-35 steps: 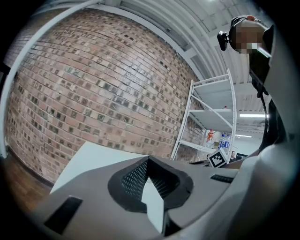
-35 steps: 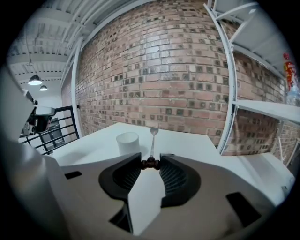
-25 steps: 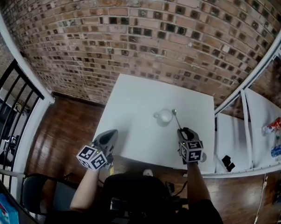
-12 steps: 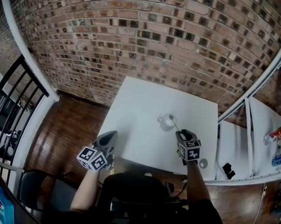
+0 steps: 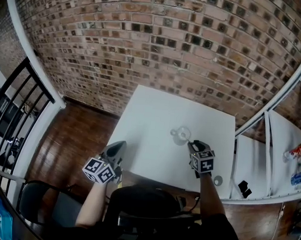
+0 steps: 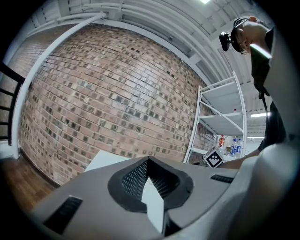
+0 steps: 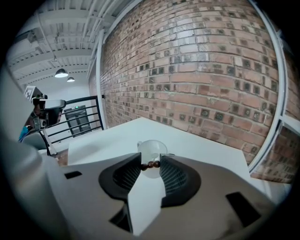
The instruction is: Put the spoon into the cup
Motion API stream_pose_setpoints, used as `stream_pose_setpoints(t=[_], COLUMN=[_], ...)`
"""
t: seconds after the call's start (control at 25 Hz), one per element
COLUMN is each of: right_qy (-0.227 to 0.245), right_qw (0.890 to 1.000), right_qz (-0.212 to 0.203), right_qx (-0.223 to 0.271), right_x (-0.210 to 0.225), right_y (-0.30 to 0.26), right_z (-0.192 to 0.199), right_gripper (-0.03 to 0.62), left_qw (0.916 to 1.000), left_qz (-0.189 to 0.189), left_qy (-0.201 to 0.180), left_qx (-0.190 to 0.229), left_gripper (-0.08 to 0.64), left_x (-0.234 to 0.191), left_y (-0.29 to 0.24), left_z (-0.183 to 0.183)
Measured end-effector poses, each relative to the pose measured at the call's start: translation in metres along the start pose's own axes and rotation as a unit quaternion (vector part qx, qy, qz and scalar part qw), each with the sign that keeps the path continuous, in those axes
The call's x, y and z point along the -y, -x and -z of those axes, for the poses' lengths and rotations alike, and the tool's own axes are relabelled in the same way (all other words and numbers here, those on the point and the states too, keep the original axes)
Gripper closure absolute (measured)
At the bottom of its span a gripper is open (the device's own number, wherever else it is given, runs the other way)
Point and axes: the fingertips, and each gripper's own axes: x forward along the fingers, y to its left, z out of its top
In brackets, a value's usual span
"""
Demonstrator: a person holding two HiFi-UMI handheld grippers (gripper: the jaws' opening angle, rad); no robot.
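Spoon: beaded brown handle | cup: round, translucent white

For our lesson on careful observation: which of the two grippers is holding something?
The right gripper: its jaws clamp the spoon by its brown beaded handle, close before the white cup. The left gripper has its jaws together with nothing between them.
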Motion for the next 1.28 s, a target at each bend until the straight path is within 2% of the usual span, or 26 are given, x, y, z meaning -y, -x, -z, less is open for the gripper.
stream_pose_setpoints(t=[0.28,0.44,0.72,0.96,1.08,1.2,1.28], right_qy=[0.000,0.004,-0.001,-0.001,-0.005,-0.003,0.001], right_qw=[1.000,1.000,1.000,1.000,0.999,0.996,0.991], right_qz=[-0.015,-0.006,0.002,0.011,0.016,0.040,0.060], right_qx=[-0.013,-0.014,0.006,0.024,0.041,0.086,0.122], right_x=[-0.004,-0.001,-0.004,-0.005,-0.005,0.000,0.004], right_y=[-0.022,-0.033,-0.039,-0.033,-0.025,-0.005,0.015], right_z=[-0.003,-0.001,-0.006,-0.012,-0.016,-0.028,-0.037], right_gripper=[0.462,0.460,0.446,0.442,0.442,0.445,0.512], left_qw=[0.9999,0.9997,0.9990,0.9993,0.9995,0.9998,0.9999], left_qz=[-0.013,-0.026,-0.044,-0.037,-0.031,-0.019,-0.010], left_qy=[-0.002,-0.002,-0.003,-0.002,-0.004,-0.008,-0.010], left_qx=[0.003,0.004,0.004,0.003,0.005,-0.001,-0.007], left_gripper=[0.568,0.568,0.568,0.568,0.568,0.568,0.568], left_x=[-0.007,-0.014,-0.028,-0.028,-0.028,-0.024,-0.022], left_y=[-0.002,0.003,0.011,0.011,0.009,0.006,0.005], left_z=[-0.004,-0.005,-0.007,-0.007,-0.008,-0.008,-0.008])
